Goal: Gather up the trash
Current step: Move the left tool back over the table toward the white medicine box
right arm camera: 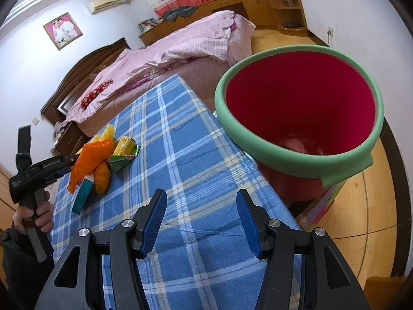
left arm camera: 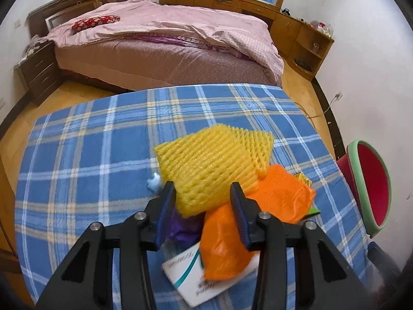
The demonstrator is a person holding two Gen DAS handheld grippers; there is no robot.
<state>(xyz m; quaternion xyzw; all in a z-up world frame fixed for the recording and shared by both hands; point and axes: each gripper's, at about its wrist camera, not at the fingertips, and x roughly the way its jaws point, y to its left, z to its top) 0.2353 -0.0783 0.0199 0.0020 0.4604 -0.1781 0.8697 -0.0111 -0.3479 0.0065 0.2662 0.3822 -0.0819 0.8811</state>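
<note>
The left gripper (left arm camera: 204, 193) straddles the yellow foam net (left arm camera: 206, 165), jaws not visibly pressing it. The right gripper (right arm camera: 201, 204) hangs released over the bench (right arm camera: 180, 129), beside the red bin (right arm camera: 304, 103).

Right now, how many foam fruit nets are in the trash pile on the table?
2. The yellow net lies on top, reaching between the left tool's fingers. The orange net sits beside it, toward the red bin. Others may be hidden underneath.

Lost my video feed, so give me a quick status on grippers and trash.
Left gripper open around yellow foam net on the trash pile, not clamped. Right gripper open, empty, over blue plaid cloth. Red bin beside table, path clear.
</note>
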